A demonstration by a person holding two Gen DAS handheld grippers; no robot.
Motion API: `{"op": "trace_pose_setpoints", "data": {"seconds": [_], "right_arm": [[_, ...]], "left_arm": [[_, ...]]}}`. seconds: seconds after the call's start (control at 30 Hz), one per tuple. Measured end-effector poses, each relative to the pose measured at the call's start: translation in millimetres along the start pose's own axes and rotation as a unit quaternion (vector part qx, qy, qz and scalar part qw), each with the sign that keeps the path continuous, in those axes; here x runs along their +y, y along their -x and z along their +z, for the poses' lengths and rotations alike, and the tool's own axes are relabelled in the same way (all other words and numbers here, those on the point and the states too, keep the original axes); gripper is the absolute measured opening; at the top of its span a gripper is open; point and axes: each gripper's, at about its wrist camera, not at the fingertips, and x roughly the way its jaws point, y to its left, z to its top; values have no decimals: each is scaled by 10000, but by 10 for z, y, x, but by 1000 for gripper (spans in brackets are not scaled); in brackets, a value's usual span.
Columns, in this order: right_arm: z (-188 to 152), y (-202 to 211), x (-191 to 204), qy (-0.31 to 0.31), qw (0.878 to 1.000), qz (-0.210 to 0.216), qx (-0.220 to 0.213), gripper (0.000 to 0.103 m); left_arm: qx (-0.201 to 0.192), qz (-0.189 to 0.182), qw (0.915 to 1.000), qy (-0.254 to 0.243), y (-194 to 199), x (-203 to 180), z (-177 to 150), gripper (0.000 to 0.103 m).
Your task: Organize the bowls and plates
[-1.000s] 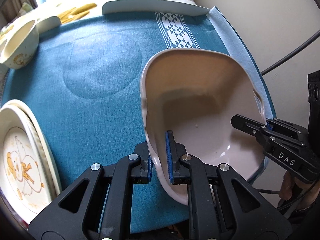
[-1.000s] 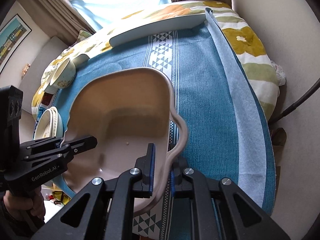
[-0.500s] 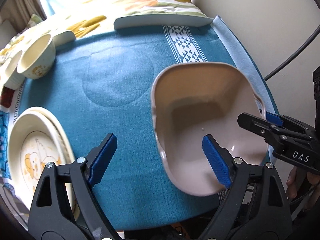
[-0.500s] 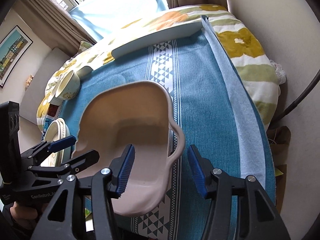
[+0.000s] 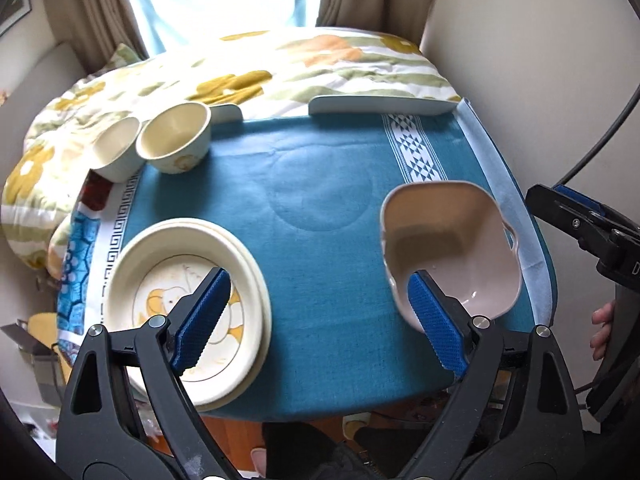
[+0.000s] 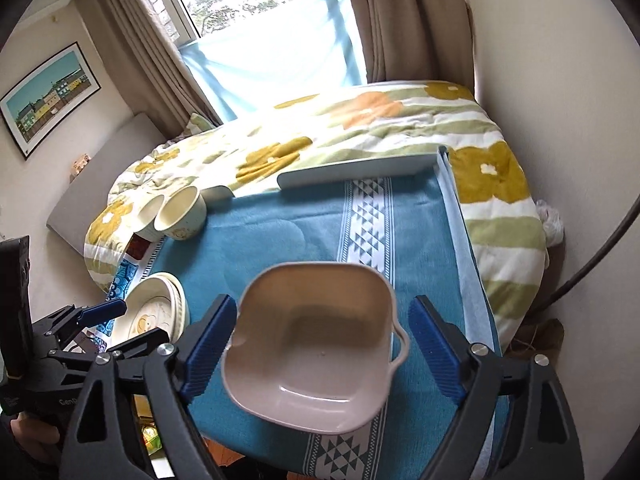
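The pale pink bowl (image 5: 452, 240) is a squarish, glossy dish with rounded corners and a small ear-like handle on its rim; it sits alone on the teal cloth (image 5: 320, 248), at about four o'clock in the left wrist view and dead centre in the right wrist view (image 6: 316, 344). The left tongs (image 5: 316, 320) have just been opening and now stand wide, their ribbed blue pads clear of the bowl, nothing between them but cloth. The right tongs (image 6: 320, 348) have likewise just opened; the bowl shows between their pads, untouched on either side. At eight o'clock in the left view lies a stack of cream plates (image 5: 188, 308), the top one printed with a yellow cartoon figure; their number I cannot tell. At eleven o'clock stand two small cream cups (image 5: 176, 138), side by side. The woven cloth with its white geometric band covers the bench (image 5: 380, 108), and a flowered quilt (image 5: 280, 64) lies beyond.
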Motion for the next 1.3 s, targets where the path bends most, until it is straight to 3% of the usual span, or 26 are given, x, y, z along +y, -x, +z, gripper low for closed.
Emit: {"op": "trace_pose_setpoints", "data": {"seconds": [0.43, 0.7, 0.93, 1.07, 1.17, 1.23, 1.3], "right_arm": [[376, -152, 890, 713, 9949, 681, -228, 85], [625, -541, 1465, 1114, 9913, 692, -130, 86], [1029, -1192, 1764, 1024, 9921, 519, 508, 86], [1220, -1649, 1853, 799, 9938, 250, 734, 86], [1295, -2089, 1903, 606, 9914, 229, 1135, 86], [1313, -2359, 1908, 445, 9901, 166, 1322, 85], [1295, -2584, 1906, 301, 9885, 138, 1474, 85]], "left_arm": [[-403, 406, 9950, 825, 470, 911, -48, 91], [-442, 272, 9897, 1333, 357, 1670, 206, 91], [-196, -113, 9813, 1911, -144, 2362, 696, 90], [15, -383, 9753, 2175, -589, 2690, 964, 90], [266, -511, 9731, 2230, -966, 2835, 1128, 90], [401, -567, 9711, 2284, -1192, 2894, 1190, 88], [526, -687, 9690, 2314, -1403, 2937, 1234, 76]]}}
